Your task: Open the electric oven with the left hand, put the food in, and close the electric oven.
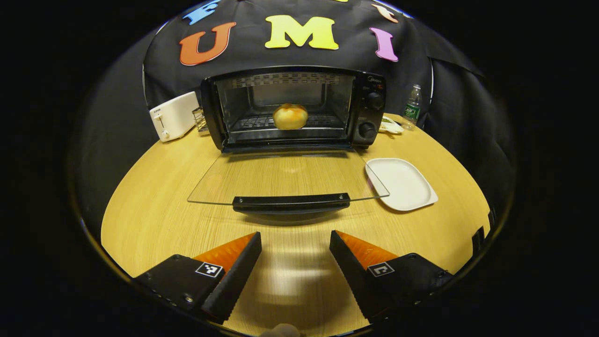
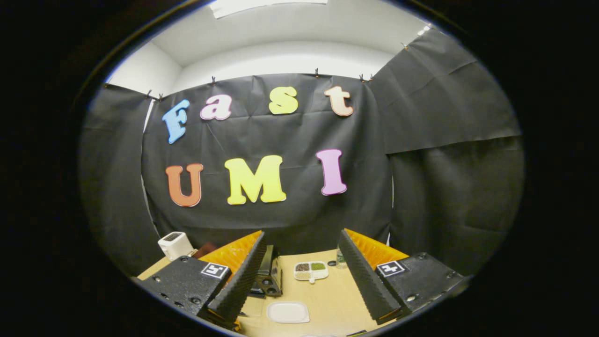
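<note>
A black electric oven (image 1: 295, 108) stands at the back of the round wooden table, its glass door (image 1: 288, 180) folded down flat toward me. A round golden bun (image 1: 290, 116) rests on the rack inside. My left gripper (image 1: 295, 243) hovers open just in front of the door's black handle (image 1: 291, 202), nothing between its fingers. In the right gripper view, my right gripper (image 2: 302, 248) is raised high and open, holding nothing; the oven (image 2: 270, 276) shows partly behind its left finger.
An empty white plate (image 1: 401, 183) lies right of the door; it also appears as the plate (image 2: 288, 311). A white toaster (image 1: 173, 116) stands left of the oven, a water bottle (image 1: 412, 106) and a small dish (image 1: 390, 125) to its right. A compartment dish (image 2: 310, 270) lies farther back.
</note>
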Motion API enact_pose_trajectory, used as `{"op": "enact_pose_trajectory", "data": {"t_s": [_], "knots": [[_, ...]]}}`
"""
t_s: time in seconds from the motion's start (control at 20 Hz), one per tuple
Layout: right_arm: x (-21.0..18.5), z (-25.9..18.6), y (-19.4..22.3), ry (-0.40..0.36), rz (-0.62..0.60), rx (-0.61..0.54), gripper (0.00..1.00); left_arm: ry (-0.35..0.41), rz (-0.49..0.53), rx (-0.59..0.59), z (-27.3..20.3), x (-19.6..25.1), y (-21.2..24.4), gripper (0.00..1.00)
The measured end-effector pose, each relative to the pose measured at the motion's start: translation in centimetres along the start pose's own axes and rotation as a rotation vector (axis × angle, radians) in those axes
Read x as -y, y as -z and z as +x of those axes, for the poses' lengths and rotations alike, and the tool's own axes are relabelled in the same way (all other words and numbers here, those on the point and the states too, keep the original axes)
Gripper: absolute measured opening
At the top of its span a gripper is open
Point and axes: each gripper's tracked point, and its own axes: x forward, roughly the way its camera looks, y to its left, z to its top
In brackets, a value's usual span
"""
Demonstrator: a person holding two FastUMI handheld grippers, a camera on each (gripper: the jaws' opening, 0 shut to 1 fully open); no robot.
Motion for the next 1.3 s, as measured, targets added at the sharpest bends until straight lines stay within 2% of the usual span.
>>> {"op": "enact_pose_trajectory", "data": {"t_s": [0.1, 0.15, 0.2, 0.3, 0.35, 0.4, 0.45, 0.5, 0.75, 0.8, 0.85, 0.95, 1.0, 1.05, 1.1, 1.3], "knots": [[0.4, 0.3, 0.6, 0.004, -0.001, -0.02, 1.0, -0.011, 0.003, -0.019, 1.2, -0.6, 0.2, 0.96], [0.4, 0.6, 0.8, 0.003, 0.002, -0.029, 0.96, -0.016, 0.003, -0.03, 1.7, -0.6, 0.4, 0.96], [0.4, 0.8, 0.9, 0.002, 0.005, -0.036, 1.0, -0.017, 0.008, -0.028, 2.2, -0.6, 0.2, 0.96], [0.4, 1.2, 1.1, -0.001, 0.001, -0.042, 1.0, -0.023, 0.014, -0.039, 2.8, -0.8, 0.1, 0.96], [0.4, 1.3, 1.4, -0.002, 0.0, -0.049, 0.96, -0.022, 0.008, -0.037, 3.0, -0.7, 0.1, 0.96], [0.4, 1.5, 1.4, -0.005, 0.001, -0.053, 1.0, -0.02, 0.005, -0.039, 3.1, -0.5, 0.1, 0.96], [0.4, 1.7, 1.5, -0.007, 0.005, -0.057, 0.96, -0.023, 0.006, -0.038, 3.0, -0.5, 0.0, 0.95], [0.4, 1.8, 1.5, -0.01, 0.006, -0.057, 1.0, -0.024, 0.005, -0.035, 3.0, -0.6, -0.1, 0.95], [0.8, 2.1, 1.9, -0.016, 0.012, -0.07, 1.0, -0.024, -0.008, -0.033, 2.7, -0.5, -0.7, 0.95], [0.8, 2.0, 1.9, -0.018, 0.013, -0.074, 0.96, -0.027, -0.003, -0.028, 2.4, -0.4, -1.0, 0.95], [0.8, 2.1, 1.8, -0.022, 0.016, -0.074, 1.0, -0.028, 0.0, -0.02, 2.1, -0.4, -1.4, 0.95], [0.8, 2.0, 1.9, -0.026, 0.021, -0.077, 1.0, -0.029, -0.003, -0.005, 1.6, -0.5, -2.6, 0.95], [0.8, 2.0, 2.1, -0.029, 0.025, -0.082, 0.96, -0.029, -0.001, 0.006, 1.3, -0.5, -3.3, 0.95], [0.8, 2.1, 2.2, -0.033, 0.032, -0.086, 0.96, -0.031, 0.004, 0.015, 0.9, -0.6, -4.0, 0.95], [0.7, 2.1, 2.3, -0.035, 0.041, -0.09, 1.0, -0.03, 0.007, 0.031, 0.6, -0.6, -4.9, 0.95], [0.8, 2.3, 2.4, -0.038, 0.056, -0.096, 1.0, -0.035, 0.018, 0.101, -0.2, -1.1, -9.2, 0.96]]}}
